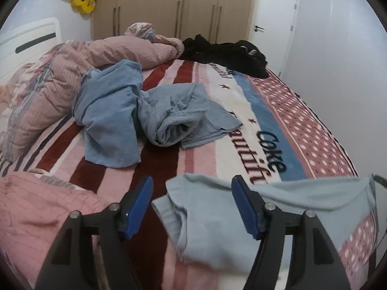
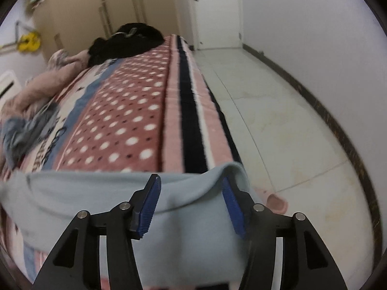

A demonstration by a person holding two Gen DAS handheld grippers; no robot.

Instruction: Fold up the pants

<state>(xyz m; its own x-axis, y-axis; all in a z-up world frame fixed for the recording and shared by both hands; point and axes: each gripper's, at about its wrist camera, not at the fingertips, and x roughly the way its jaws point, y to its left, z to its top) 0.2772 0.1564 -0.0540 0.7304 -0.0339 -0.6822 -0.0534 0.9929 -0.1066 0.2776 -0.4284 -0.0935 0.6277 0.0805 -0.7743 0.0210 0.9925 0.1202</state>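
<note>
We have both tools, left tool (image 1: 192,204) and right tool (image 2: 191,204), spread and empty over the pale blue pants (image 1: 217,222) at six o'clock on the bed (image 1: 302,125), seemingly between folds, so next we likely regrip an edge.

Pale blue pants (image 1: 217,220) are lying on a blanket (image 1: 302,125) showing dark red, pink and white stripes, a blue band and white dots on dusty red. Denim-blue clothes (image 1: 135,111) are sitting mid-bed, a black garment (image 1: 229,53) behind. Pink quilt (image 1: 48,89), yellow guitar (image 1: 82,0), beige wardrobe (image 1: 169,2). Gripper pads (image 2: 150,207) are showing blue on black fingers. Floor tiles (image 2: 278,125) are reading cream; a pink slipper (image 2: 278,204).
</note>
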